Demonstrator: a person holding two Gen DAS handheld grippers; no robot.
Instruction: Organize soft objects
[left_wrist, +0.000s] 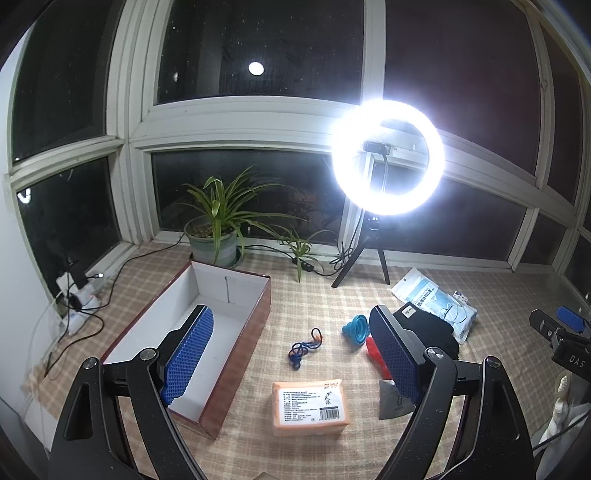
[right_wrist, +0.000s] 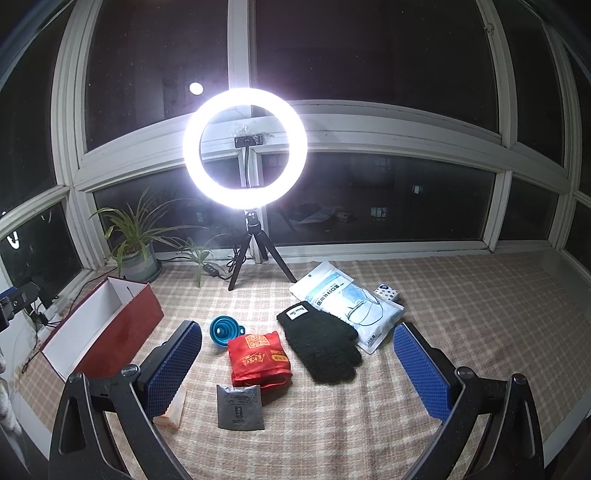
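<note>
Both tools hover above the table, nothing gripped. Left tool (left_wrist: 291, 354) is spread wide and empty; right tool (right_wrist: 297, 363) likewise wide and empty.

Task things: the open red box (left_wrist: 236, 343) sits under and just ahead of the left tool's left finger, interior bare. Between the left tool's fingers lie the orange tissue pack (left_wrist: 310, 408) and, farther ahead, a blue-orange corded earplug tangle (left_wrist: 304, 349). Between the right tool's fingers: red cloth bag (right_wrist: 258, 360), black knit glove (right_wrist: 321, 343), and a grey foil sachet (right_wrist: 240, 406) closest in. Blue collapsible funnel (right_wrist: 223, 330) sits just ahead of the bag; the mask packet (right_wrist: 347, 302) is ahead and right, partly under the glove's cuff edge.

Risks, as judgement: glove and mask packet touch, so a pinch on the glove may drag the packet along. The bag overlaps the sachet's corner, so lifting either could shift the other. The flat sachet and slick packet look hard to pinch off cloth; fingers may bunch the cloth instead. The earplug cord could snag a fingertip. The box wall is close to the left finger, so a bump could slide it.

Surface: beige checked tablecloth (right_wrist: 424, 369), soft, wrinkles likely. Room: dark night windows, lit ring light (right_wrist: 245, 144) on a tripod ahead, potted plant (left_wrist: 216, 236) beyond the box, cables and charger left of the left tool.
</note>
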